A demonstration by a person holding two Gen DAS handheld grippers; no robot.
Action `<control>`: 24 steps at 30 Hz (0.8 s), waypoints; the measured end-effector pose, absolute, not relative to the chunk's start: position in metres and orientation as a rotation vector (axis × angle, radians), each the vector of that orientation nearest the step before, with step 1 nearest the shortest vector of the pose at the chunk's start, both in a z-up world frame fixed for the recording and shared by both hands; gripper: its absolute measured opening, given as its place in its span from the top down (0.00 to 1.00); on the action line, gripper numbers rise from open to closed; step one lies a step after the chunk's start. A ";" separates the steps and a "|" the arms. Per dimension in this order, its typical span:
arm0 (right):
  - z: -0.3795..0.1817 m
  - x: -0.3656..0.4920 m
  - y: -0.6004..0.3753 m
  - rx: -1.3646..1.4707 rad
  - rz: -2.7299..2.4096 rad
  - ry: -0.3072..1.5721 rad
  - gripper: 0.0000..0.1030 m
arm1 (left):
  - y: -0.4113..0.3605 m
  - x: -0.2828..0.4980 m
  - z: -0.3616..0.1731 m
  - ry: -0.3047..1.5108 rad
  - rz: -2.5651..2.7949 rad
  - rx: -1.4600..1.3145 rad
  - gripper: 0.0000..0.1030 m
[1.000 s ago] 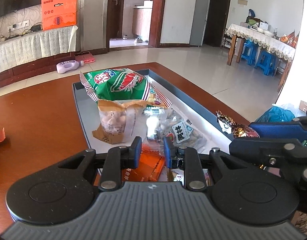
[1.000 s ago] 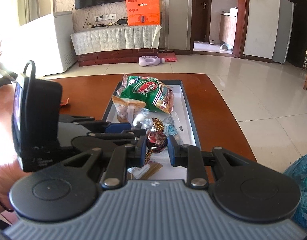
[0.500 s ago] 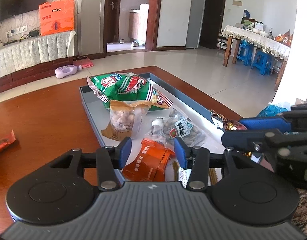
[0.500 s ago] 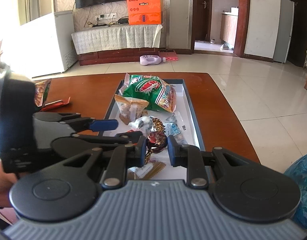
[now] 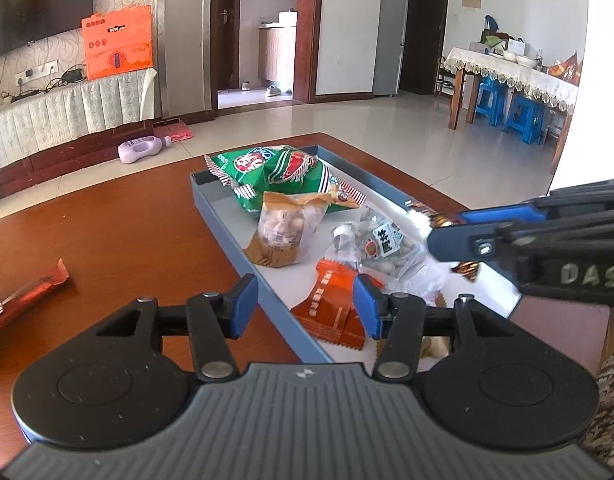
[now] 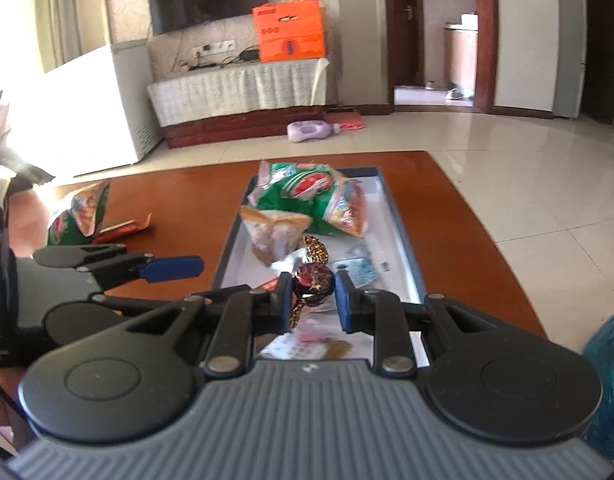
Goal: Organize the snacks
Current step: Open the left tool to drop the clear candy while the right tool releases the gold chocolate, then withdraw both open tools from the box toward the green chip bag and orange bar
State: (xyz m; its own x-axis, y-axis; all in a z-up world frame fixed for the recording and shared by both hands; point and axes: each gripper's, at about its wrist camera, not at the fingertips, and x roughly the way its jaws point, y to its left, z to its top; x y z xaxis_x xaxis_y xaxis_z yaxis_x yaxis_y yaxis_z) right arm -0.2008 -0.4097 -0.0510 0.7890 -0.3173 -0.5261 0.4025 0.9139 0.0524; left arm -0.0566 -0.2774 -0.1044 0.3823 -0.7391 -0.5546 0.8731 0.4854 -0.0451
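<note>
The left tongs (image 5: 303, 300) stand with blue pads spread wide and nothing between them. The right tongs (image 6: 311, 291) have their pads drawn close, pinching a small wrapped piece. In the left wrist view the right tongs reach in from 3 o'clock.

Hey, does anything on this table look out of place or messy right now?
Two snacks lie outside the tray: a red wrapper on the bare wood, and a green bag tipped up near the table's left edge. Inside the tray, the packets are heaped loosely rather than lined up. Nothing looks spilled or torn.
</note>
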 end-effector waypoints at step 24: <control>-0.067 -0.167 -0.414 0.148 -0.453 0.570 0.73 | -0.257 -0.054 -0.101 0.553 -1.019 0.282 0.31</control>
State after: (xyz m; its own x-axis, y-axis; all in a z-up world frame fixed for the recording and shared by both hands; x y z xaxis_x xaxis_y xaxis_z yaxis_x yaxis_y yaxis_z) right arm -0.1670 -0.4136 -0.0673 0.7467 -0.3721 -0.5513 0.4525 0.8917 0.0110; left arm -0.0544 -0.2572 -0.1007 0.4042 -0.7249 -0.5578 0.8629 0.5044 -0.0302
